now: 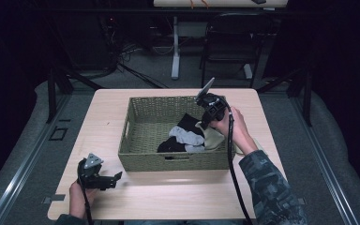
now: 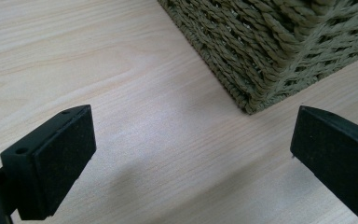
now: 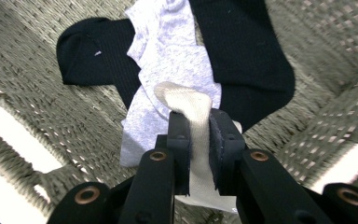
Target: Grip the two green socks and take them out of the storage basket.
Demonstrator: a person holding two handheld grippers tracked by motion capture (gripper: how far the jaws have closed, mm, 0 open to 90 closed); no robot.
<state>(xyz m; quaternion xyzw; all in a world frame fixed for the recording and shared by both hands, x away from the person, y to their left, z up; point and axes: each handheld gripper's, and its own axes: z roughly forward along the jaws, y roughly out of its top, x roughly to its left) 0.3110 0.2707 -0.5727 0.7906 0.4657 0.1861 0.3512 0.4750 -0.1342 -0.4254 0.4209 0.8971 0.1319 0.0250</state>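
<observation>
A dark room surrounds my pale wooden counter (image 1: pixel 168 197), and I take the woven basket (image 1: pixel 145 154) at its middle as my landmark. My right gripper (image 1: pixel 205 123) hangs over the basket's right half, pointing down into it, and its jaws are clamped on a cream sock (image 3: pixel 192 116); in the right gripper view a fold of that sock bulges out past the pads while the rest trails back under the gripper. Below it, on the basket floor, lies a light grey sock (image 3: pixel 168 60) draped across a black garment (image 3: pixel 247 60), the cream sock's tip hanging above the grey one. My left gripper (image 1: pixel 117 176) sits off the basket's near left corner, low over the bare counter, its jaws wide apart with nothing between them and that corner of the basket just ahead.
</observation>
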